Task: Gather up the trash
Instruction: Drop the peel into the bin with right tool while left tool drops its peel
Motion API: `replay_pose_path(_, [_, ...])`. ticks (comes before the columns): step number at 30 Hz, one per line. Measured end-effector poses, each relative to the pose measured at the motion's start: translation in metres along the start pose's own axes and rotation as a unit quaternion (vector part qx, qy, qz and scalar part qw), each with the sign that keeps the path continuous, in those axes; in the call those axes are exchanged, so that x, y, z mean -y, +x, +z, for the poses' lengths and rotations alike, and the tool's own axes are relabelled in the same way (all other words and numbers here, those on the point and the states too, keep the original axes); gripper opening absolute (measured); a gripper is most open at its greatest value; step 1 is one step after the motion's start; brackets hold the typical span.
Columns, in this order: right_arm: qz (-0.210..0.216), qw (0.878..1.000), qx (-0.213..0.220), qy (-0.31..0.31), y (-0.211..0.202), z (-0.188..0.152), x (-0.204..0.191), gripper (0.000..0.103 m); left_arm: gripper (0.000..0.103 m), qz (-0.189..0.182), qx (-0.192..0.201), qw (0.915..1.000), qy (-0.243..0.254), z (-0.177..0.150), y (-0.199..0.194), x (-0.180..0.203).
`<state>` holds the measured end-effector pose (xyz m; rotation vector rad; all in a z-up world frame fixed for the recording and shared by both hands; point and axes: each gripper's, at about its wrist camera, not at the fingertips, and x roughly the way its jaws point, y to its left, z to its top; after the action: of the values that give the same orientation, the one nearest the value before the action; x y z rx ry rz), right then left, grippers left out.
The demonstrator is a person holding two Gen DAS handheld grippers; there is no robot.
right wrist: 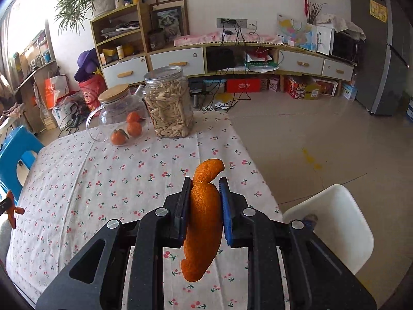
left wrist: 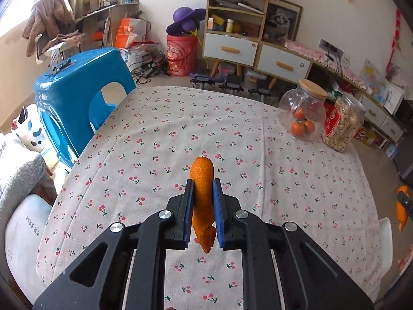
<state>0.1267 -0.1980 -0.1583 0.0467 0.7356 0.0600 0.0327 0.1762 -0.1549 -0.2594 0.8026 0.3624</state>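
Both grippers, left [left wrist: 203, 184] and right [right wrist: 205, 183], clamp orange peel [left wrist: 202, 193]; lower ends hidden.

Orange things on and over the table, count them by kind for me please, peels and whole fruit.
Orange peel pieces, one in the left gripper and one in the right gripper: 2
Whole oranges in the glass jar: 3
Total: 5

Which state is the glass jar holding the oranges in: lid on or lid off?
Lid on. The glass jar holding oranges has its wooden lid sitting flat across the mouth in both views.
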Motion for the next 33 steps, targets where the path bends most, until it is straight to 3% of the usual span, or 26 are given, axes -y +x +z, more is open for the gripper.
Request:
replay_pose_path(10, [-0.078, 0.996, 0.010, 0.053, -0.005, -0.001, 0.090, 0.021, 0.015, -0.018, -0.007, 0.9997, 0.015, -0.007, 0.004, 0.036])
replay_pose_path(15, [-0.109, 0.990, -0.004, 0.085, -0.003, -0.009, 0.132, 0.023, 0.015, -0.031, -0.010, 0.9991, 0.028, -0.011, 0.005, 0.059])
replay_pose_path(16, [-0.115, 0.989, -0.010, 0.093, -0.002, -0.011, 0.141, 0.028, 0.015, -0.034, -0.011, 0.9989, 0.030, -0.012, 0.006, 0.065])
replay_pose_path(19, [-0.129, 0.985, -0.015, 0.118, -0.004, -0.017, 0.164, 0.065, 0.015, -0.049, -0.017, 0.9981, 0.033, -0.015, 0.005, 0.080])
replay_pose_path(21, [-0.138, 0.982, -0.012, 0.127, -0.009, -0.020, 0.175, 0.069, 0.015, -0.059, -0.018, 0.9974, 0.037, -0.017, 0.005, 0.092])
replay_pose_path(23, [-0.149, 0.980, -0.010, 0.129, -0.014, -0.023, 0.183, 0.084, 0.015, -0.074, -0.020, 0.9962, 0.040, -0.019, 0.004, 0.105])
replay_pose_path(28, [-0.184, 0.975, 0.005, 0.123, -0.030, -0.030, 0.199, 0.095, 0.015, -0.120, -0.020, 0.9911, 0.054, -0.026, -0.004, 0.152])
replay_pose_path(33, [-0.193, 0.971, 0.008, 0.144, -0.044, -0.035, 0.223, 0.096, 0.015, -0.185, -0.035, 0.9797, 0.068, -0.042, -0.012, 0.212])
